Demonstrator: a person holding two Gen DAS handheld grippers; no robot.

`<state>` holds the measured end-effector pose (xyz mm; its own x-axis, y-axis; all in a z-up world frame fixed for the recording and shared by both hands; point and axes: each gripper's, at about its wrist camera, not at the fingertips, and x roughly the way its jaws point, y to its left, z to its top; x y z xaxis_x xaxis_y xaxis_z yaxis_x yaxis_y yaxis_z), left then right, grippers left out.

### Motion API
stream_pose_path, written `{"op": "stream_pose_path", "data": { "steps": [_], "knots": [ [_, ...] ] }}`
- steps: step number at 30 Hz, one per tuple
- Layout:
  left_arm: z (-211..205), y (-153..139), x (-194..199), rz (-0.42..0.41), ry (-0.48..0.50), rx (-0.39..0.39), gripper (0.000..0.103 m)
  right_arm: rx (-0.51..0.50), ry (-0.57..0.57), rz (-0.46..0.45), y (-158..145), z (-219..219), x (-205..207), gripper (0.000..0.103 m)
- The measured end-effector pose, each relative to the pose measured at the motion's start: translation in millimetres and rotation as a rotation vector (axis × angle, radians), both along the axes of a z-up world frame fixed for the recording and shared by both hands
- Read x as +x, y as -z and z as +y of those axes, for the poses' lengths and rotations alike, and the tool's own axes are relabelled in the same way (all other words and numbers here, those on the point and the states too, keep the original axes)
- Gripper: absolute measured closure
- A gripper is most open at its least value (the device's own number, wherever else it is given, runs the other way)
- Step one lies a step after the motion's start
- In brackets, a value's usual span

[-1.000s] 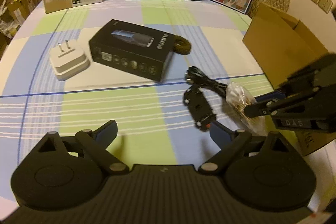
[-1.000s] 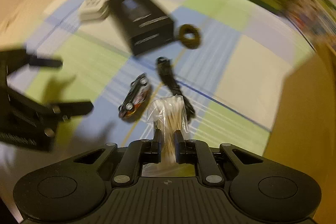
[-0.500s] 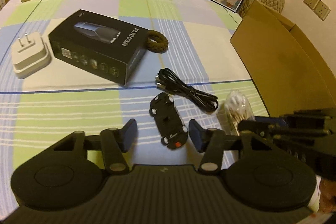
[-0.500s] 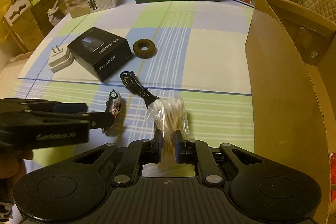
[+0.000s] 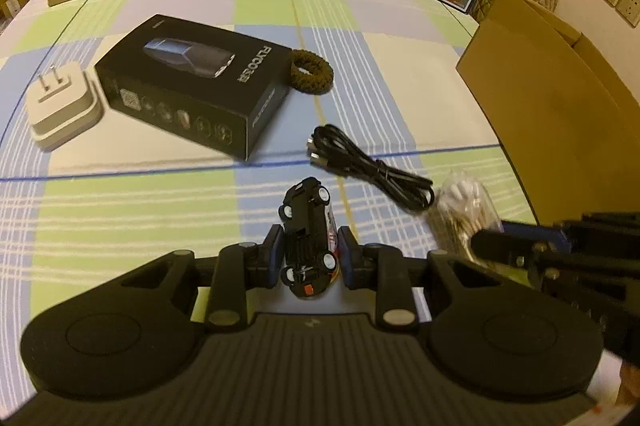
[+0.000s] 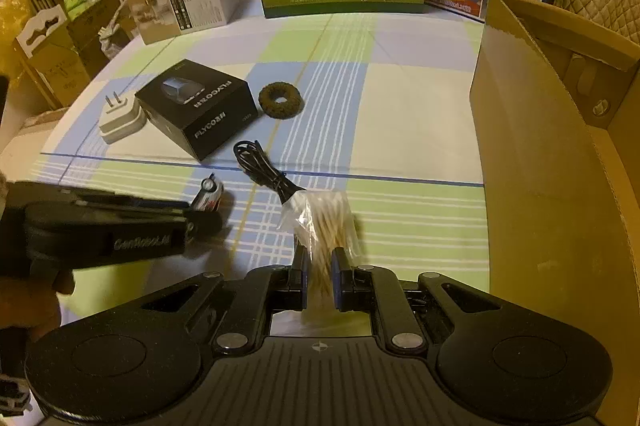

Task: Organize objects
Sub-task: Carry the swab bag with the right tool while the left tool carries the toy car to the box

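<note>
Both grippers loaded beside the cardboard box

The left gripper [image 5: 309, 253] pinches the toy car [image 5: 310, 240]; the right gripper [image 6: 318, 269] pinches the cotton-swab bag [image 6: 324, 226], left of the cardboard box [image 6: 552, 162] (interior hidden), above the checked tablecloth [image 6: 400, 98].

Checked tablecloth [image 6: 400, 114], black box [image 6: 200, 106], plug [image 6: 118, 120], cable [image 6: 264, 170], hair tie [image 6: 281, 101], cardboard box [image 6: 540, 154]
</note>
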<state>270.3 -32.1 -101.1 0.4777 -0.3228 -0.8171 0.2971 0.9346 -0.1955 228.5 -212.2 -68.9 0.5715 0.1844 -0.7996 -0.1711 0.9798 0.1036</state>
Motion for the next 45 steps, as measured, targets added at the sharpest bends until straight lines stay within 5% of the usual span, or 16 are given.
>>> {"op": "stream_pose_path", "data": {
  "steps": [6, 20, 26, 29, 31, 33, 39, 41, 43, 45],
  "knots": [
    [15.7, -10.3, -29.7, 0.003, -0.021, 0.012, 0.08, 0.018, -0.002, -0.005, -9.6, 1.3, -12.4, 0.103],
    [32.3, -41.6, -99.3, -0.002, -0.056, -0.02, 0.08, 0.043, -0.013, 0.038, -19.6, 8.7, -67.3, 0.103],
    [34.4, -43.5, -113.1, 0.002, -0.065, -0.035, 0.08, -0.004, -0.143, 0.136, 1.1, 25.8, -78.6, 0.103],
    [37.5, -43.9, -116.3, 0.0, -0.073, -0.038, 0.08, -0.008, -0.172, 0.126, 0.0, 28.0, -79.3, 0.088],
    [40.4, -43.7, -116.6, -0.003, -0.077, -0.036, 0.08, -0.03, -0.174, 0.101, -0.2, 28.1, -80.4, 0.048],
    [43.7, -42.9, -116.1, -0.005, -0.085, -0.034, 0.08, -0.046, -0.186, 0.065, -0.5, 29.7, -83.2, 0.041],
    [48.3, -35.3, -112.6, 0.008, -0.092, -0.04, 0.08, -0.096, -0.247, 0.103, 18.4, 37.8, -73.9, 0.041],
    [49.4, -32.7, -112.1, 0.014, -0.093, -0.041, 0.08, -0.099, -0.237, 0.119, 22.6, 37.5, -70.7, 0.051],
    [49.8, -31.3, -111.9, 0.019, -0.094, -0.042, 0.08, -0.121, -0.226, 0.104, 21.0, 38.2, -70.2, 0.078],
    [49.9, -31.6, -113.3, 0.02, -0.093, -0.043, 0.08, -0.094, -0.215, 0.115, 17.2, 35.5, -69.8, 0.082]
  ]
}}
